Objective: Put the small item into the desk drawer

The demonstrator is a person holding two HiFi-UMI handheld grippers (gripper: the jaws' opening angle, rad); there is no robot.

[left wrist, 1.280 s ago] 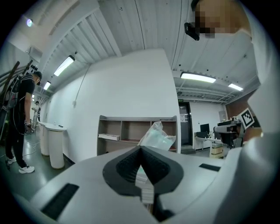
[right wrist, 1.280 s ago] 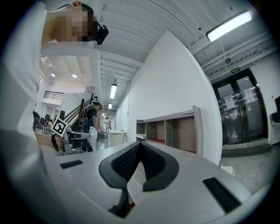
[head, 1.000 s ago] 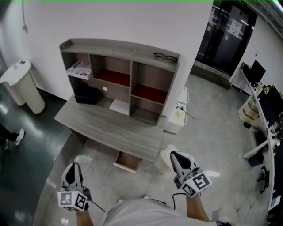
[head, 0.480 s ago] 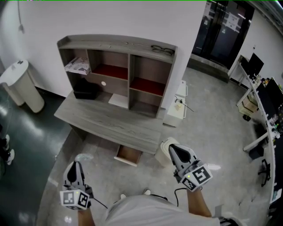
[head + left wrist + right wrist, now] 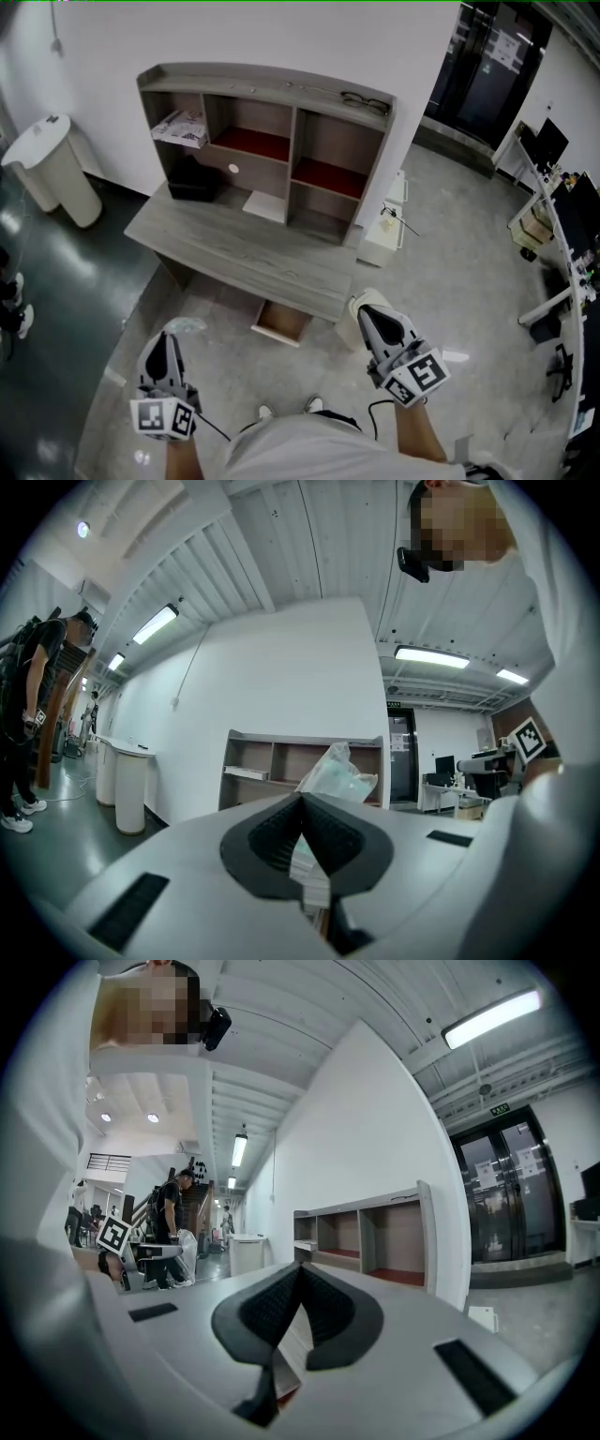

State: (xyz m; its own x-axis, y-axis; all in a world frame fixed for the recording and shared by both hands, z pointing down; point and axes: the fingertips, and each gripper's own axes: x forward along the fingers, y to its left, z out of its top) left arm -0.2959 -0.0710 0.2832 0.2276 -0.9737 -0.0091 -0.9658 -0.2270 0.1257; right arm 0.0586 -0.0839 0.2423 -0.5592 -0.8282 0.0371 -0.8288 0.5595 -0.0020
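Note:
My left gripper (image 5: 166,337) is low at the left in the head view, shut on a small clear plastic packet (image 5: 184,325) that sticks out past its tips. In the left gripper view the packet (image 5: 336,772) rises from between the closed jaws of the left gripper (image 5: 302,801). The desk drawer (image 5: 281,323) stands pulled open under the front edge of the grey desk (image 5: 234,251), ahead and between both grippers. My right gripper (image 5: 365,311) hovers low at the right, shut with nothing in it; the right gripper (image 5: 300,1269) has its tips touching.
A shelf unit (image 5: 272,89) stands on the desk, with glasses (image 5: 364,101) on top. A white bin (image 5: 349,326) sits on the floor just right of the drawer, a white cabinet (image 5: 386,234) beyond it. A tall white bin (image 5: 52,169) stands far left.
The desk and the open drawer have shifted right and a little lower in the head view. Both grippers keep their places, the left still holding the packet.

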